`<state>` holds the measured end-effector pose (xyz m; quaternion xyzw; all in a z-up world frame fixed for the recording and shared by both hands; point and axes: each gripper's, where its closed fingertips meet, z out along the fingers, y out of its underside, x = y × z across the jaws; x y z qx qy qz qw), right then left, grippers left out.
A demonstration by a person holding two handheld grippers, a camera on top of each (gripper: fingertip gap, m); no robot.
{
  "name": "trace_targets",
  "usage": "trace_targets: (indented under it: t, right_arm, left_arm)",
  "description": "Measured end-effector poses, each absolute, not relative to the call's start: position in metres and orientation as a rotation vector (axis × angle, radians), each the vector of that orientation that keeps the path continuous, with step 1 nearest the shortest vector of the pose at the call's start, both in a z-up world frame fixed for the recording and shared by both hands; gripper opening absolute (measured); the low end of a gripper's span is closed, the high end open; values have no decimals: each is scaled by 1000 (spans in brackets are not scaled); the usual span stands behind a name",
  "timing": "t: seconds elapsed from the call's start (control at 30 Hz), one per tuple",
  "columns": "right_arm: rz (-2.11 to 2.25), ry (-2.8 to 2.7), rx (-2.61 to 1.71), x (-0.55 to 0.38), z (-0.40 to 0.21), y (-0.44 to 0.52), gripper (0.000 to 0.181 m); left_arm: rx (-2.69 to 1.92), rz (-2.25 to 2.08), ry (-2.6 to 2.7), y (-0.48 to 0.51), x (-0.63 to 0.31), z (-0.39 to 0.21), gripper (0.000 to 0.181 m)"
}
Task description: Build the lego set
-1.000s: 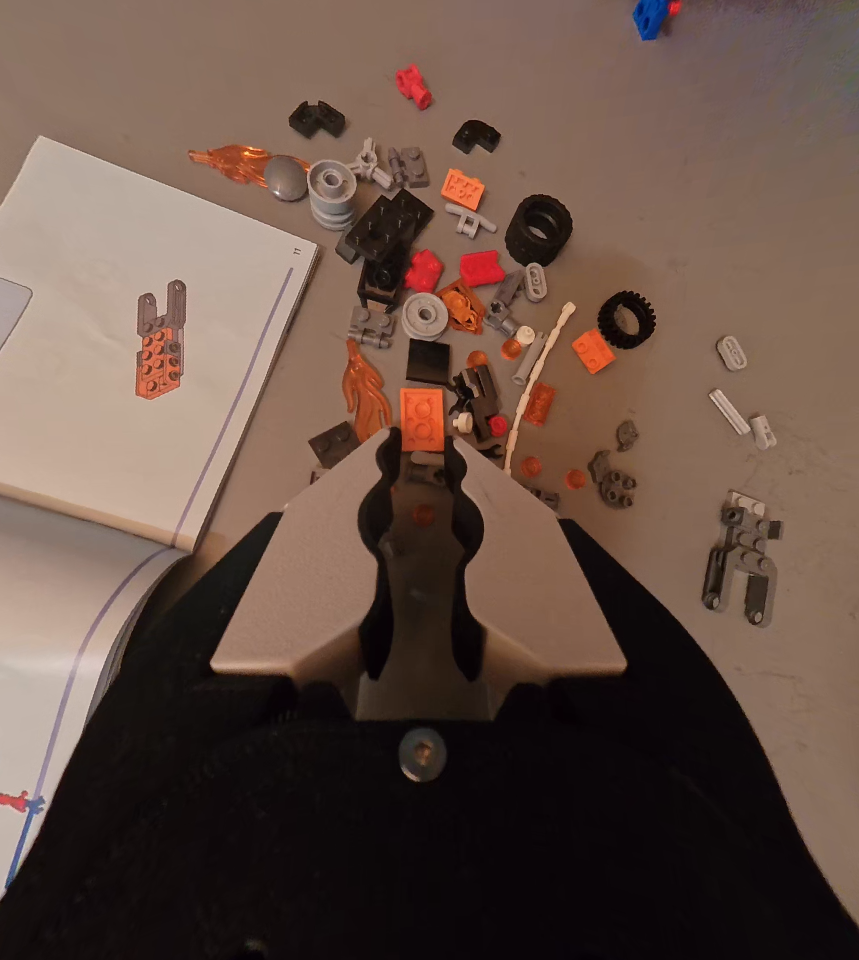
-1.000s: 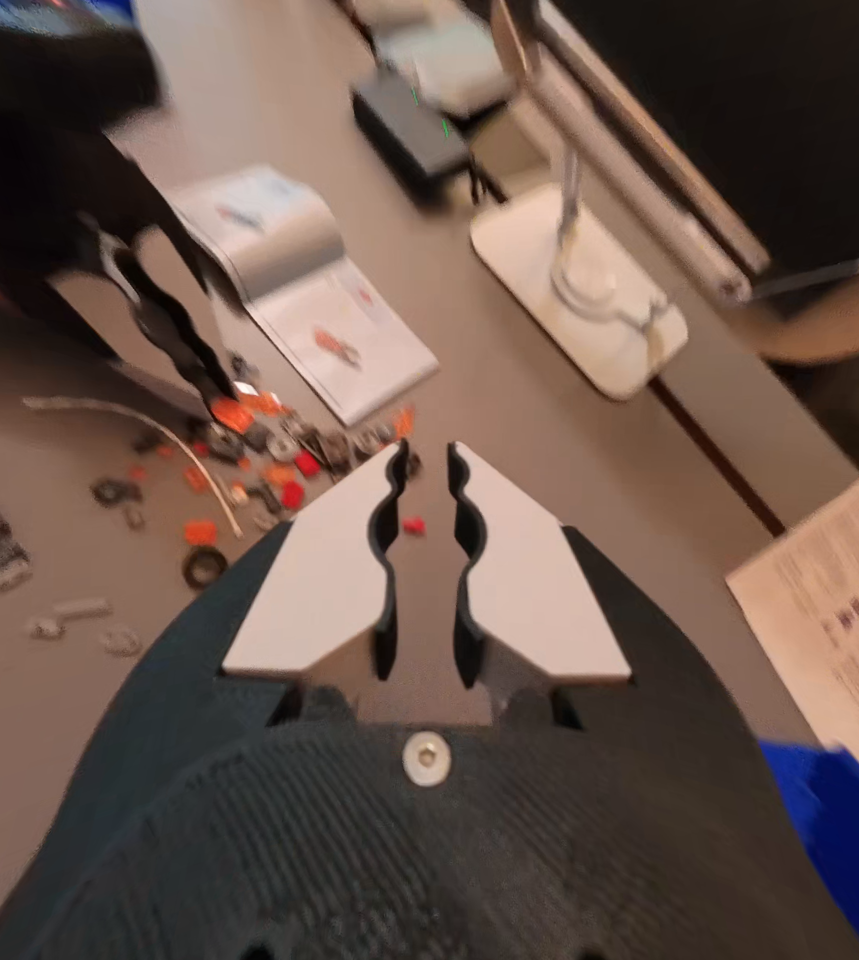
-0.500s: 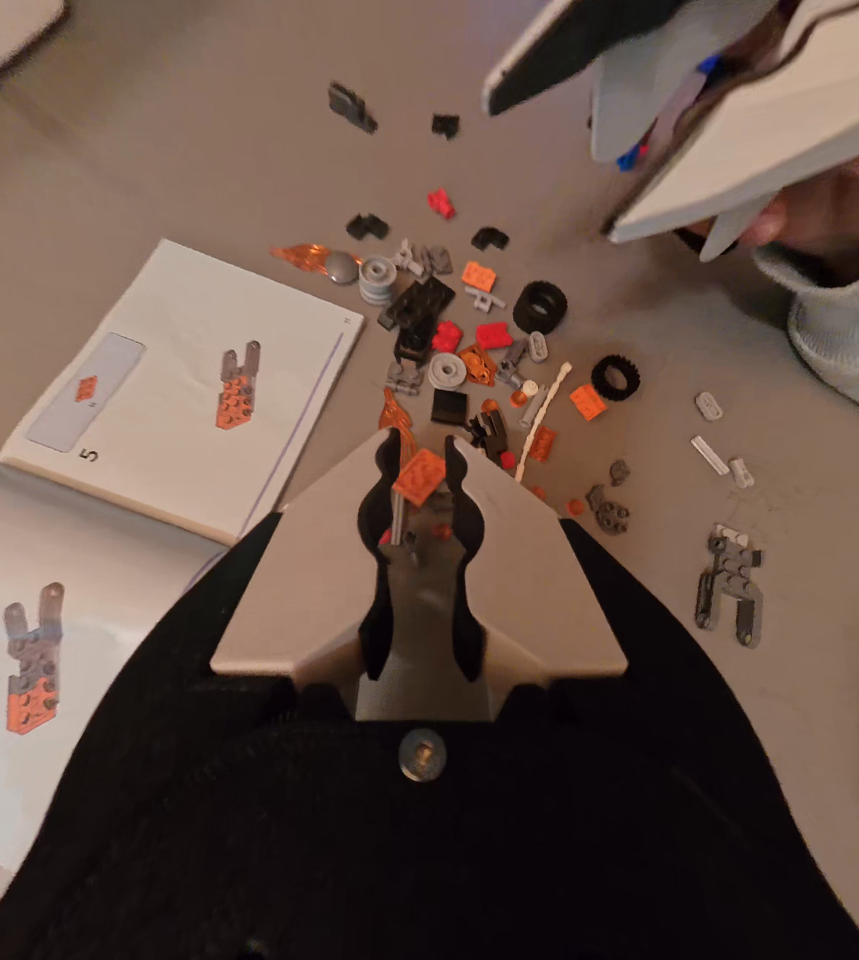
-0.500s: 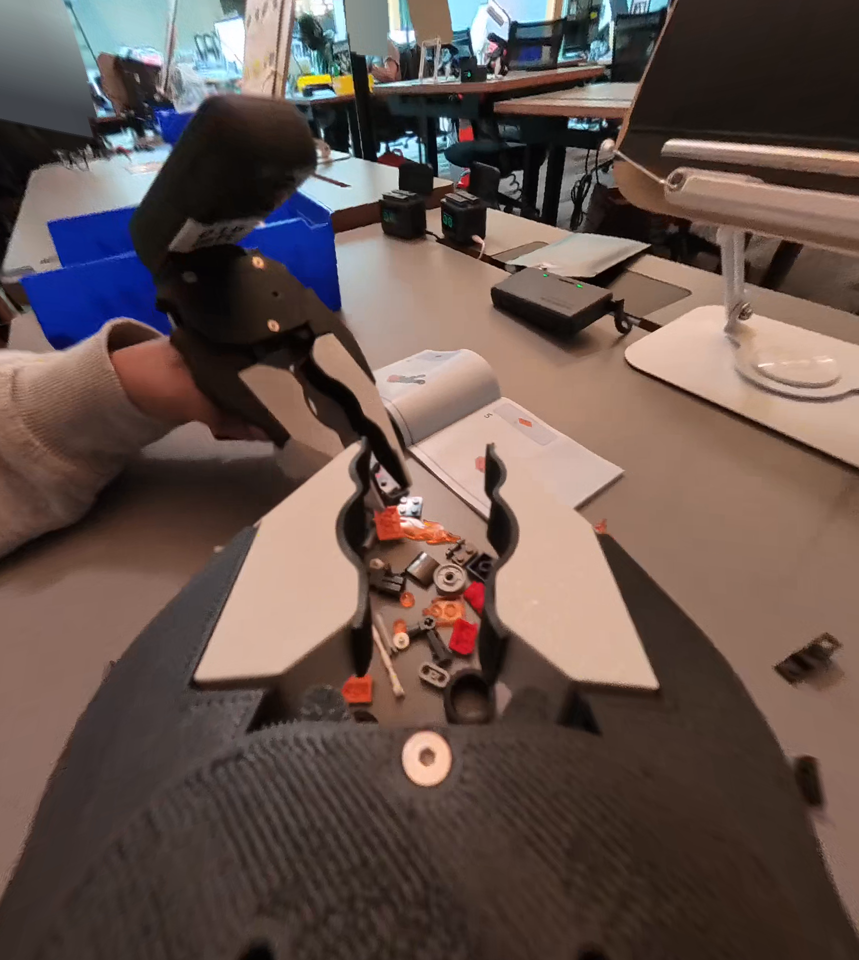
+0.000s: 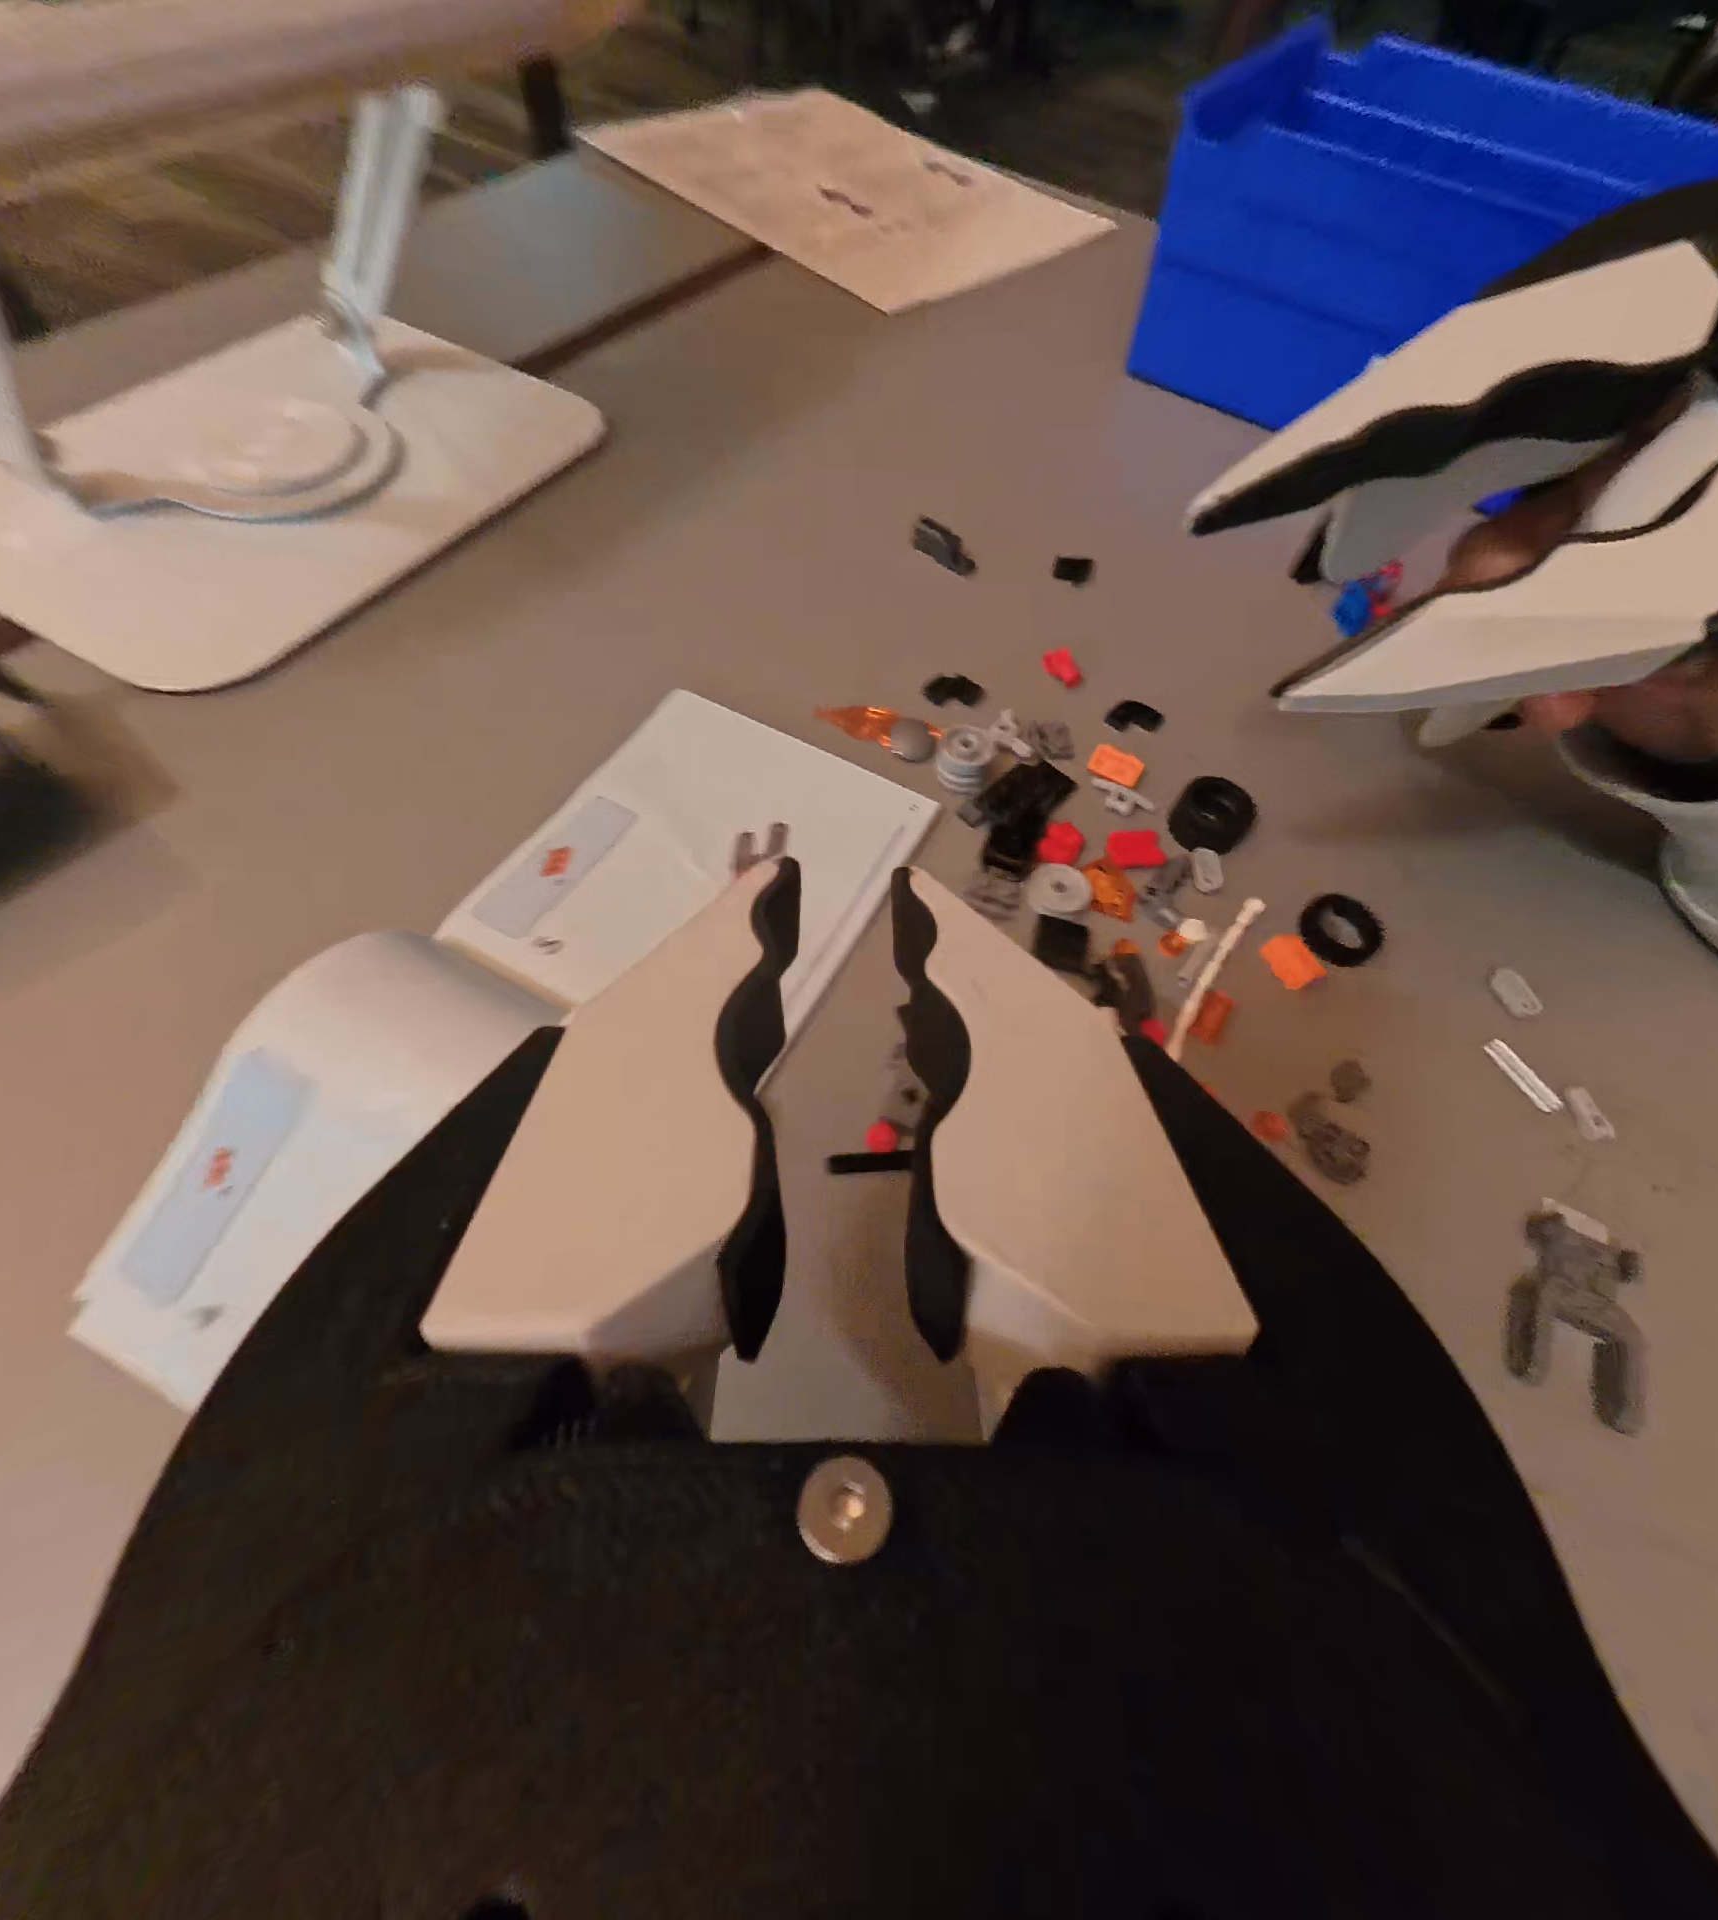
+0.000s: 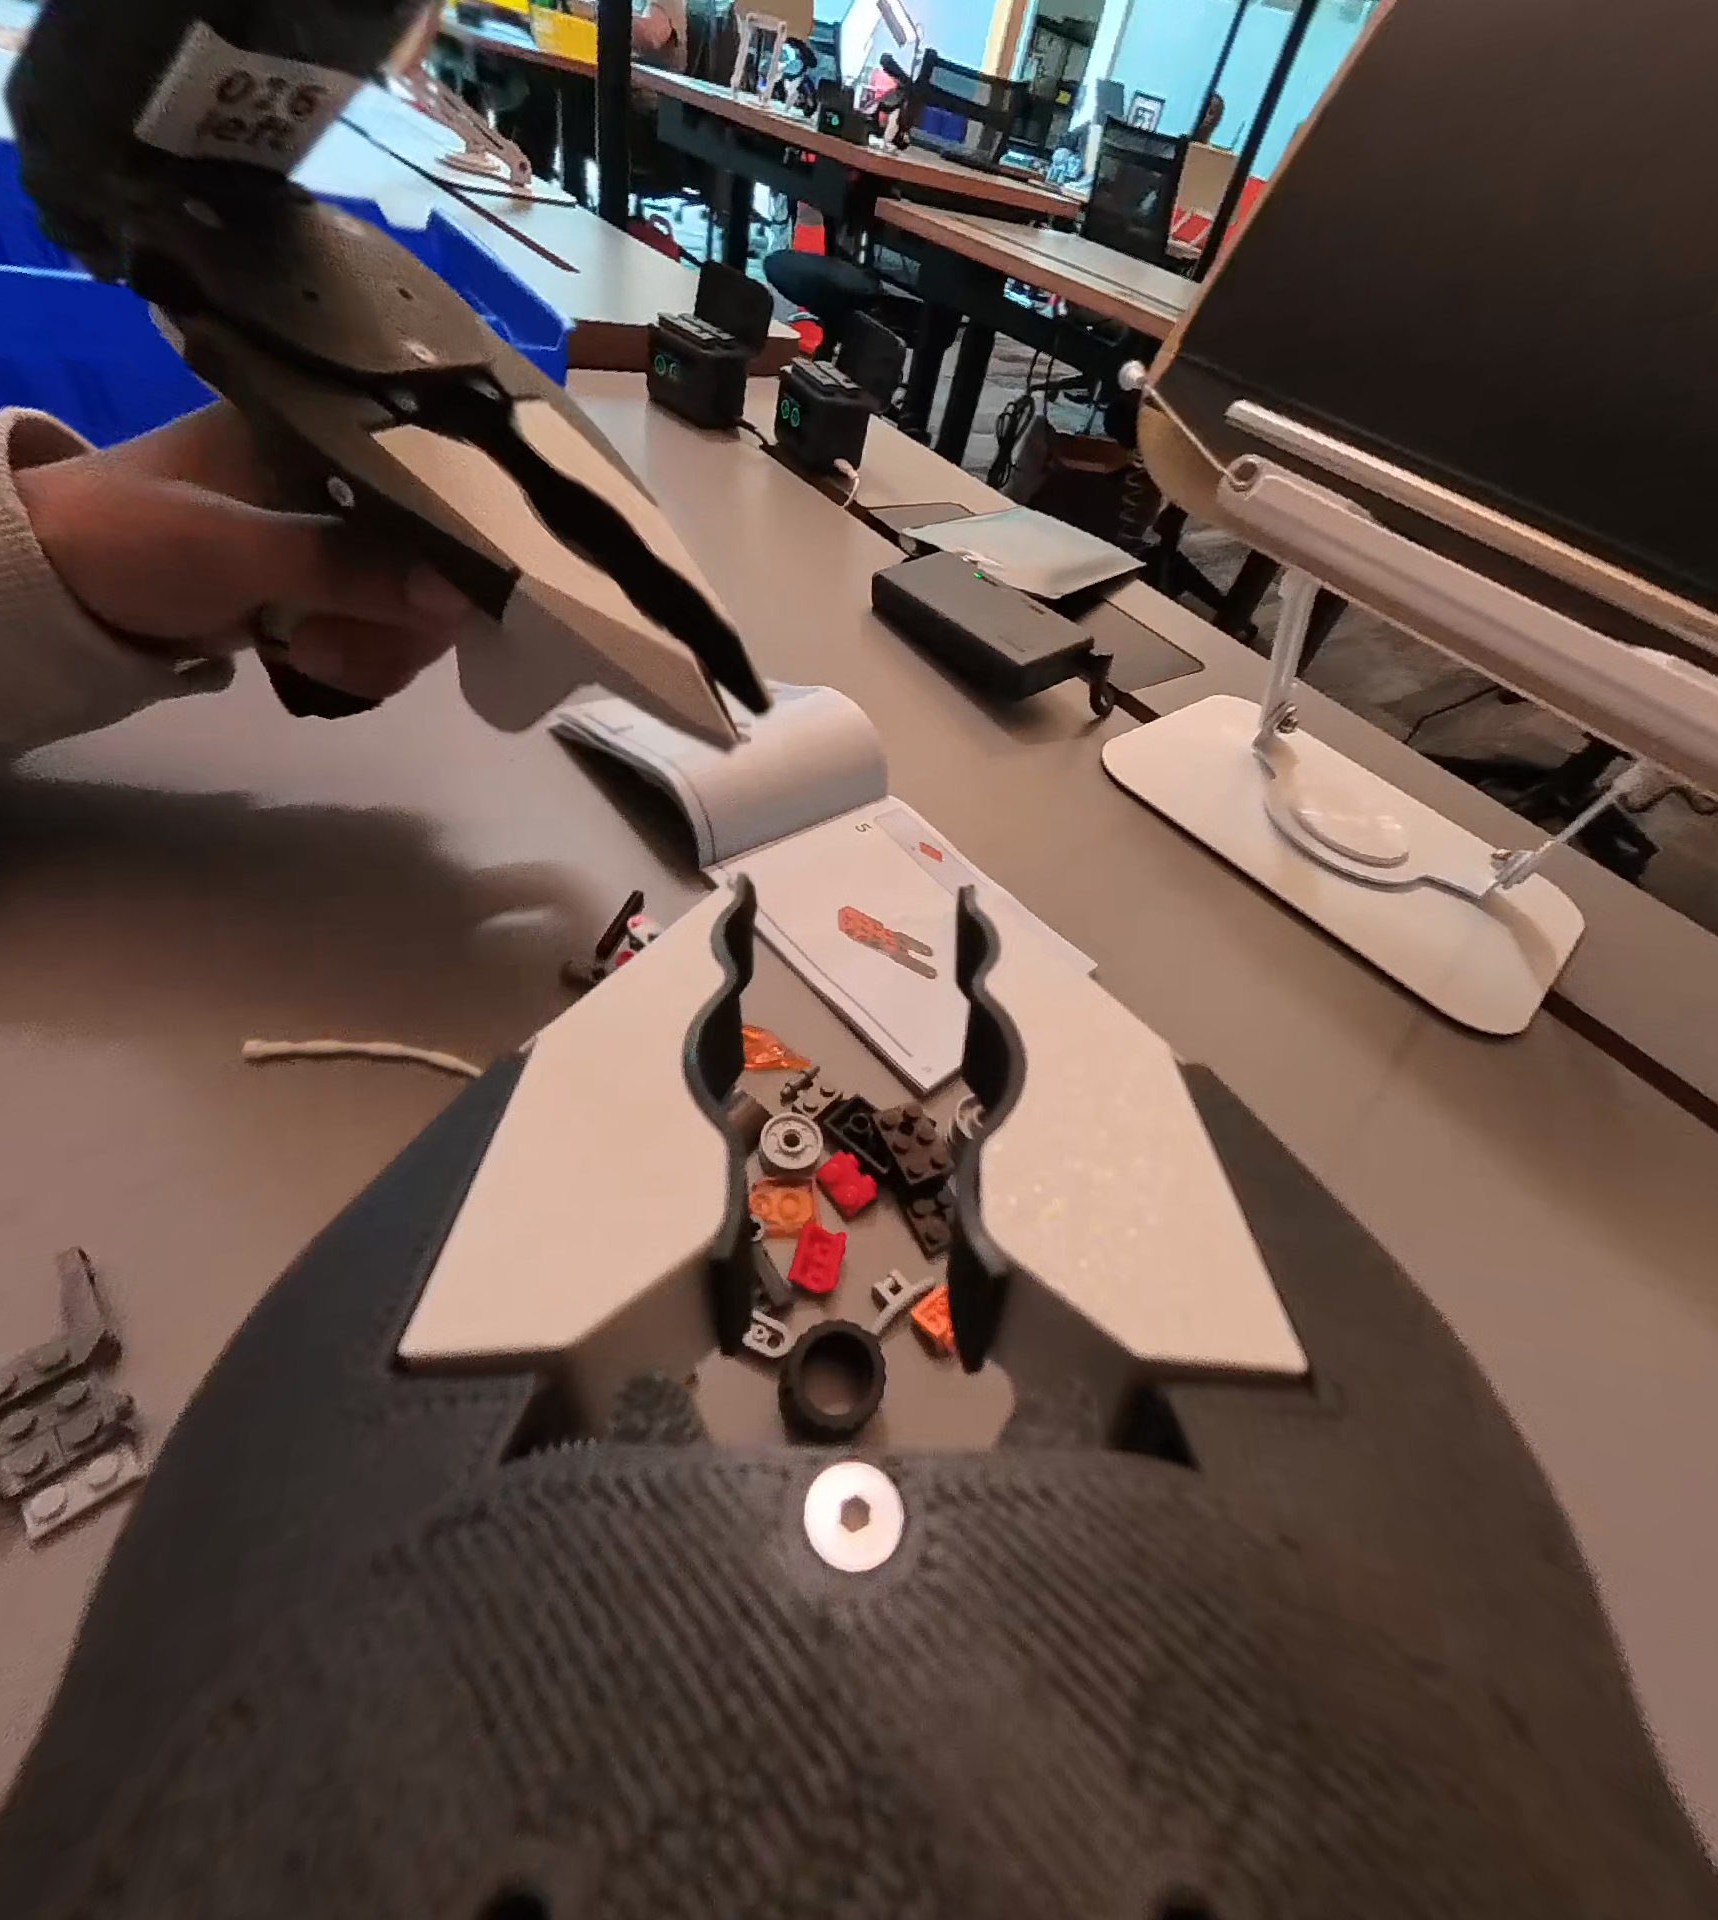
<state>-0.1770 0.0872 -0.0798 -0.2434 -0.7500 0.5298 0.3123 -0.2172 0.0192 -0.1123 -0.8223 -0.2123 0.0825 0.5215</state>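
Lego pieces [image 5: 1094, 862] lie scattered in a loose pile near the middle of the grey bench [image 5: 730, 499], just right of the open instruction booklet [image 5: 689, 852]. Working left to right, I see the white stand base [image 5: 211, 540] toward the far left edge. My left gripper [image 5: 839, 883] hangs released above the booklet's right edge, jaws apart and holding nothing. Right of the pile a black tyre [image 5: 1213, 816] rests among orange and red plates. A grey part-built assembly [image 5: 1572, 1309] sits apart near the right edge. A blue bin [image 5: 1354, 229] stands at the far right corner. My right gripper [image 6: 850, 904] hovers over the pile, spread wide and empty.
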Motion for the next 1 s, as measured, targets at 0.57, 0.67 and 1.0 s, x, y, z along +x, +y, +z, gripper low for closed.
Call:
trace_targets:
  t: [0.57,0.67,1.0]
  right_arm:
    - [1378,-1941,-760,-187,-84,100,39]
    - [1382,-1934,-763,-187,-83,101,38]
    - [1382,-1902,-781,-190,-80,105,36]
  left_arm:
    - [-1650,545,-847,-73,-279,-73,0]
    - [-1565,599,-941,-93,-289,-68,0]
    - [-1512,477,-905,-88,-283,-61,2]
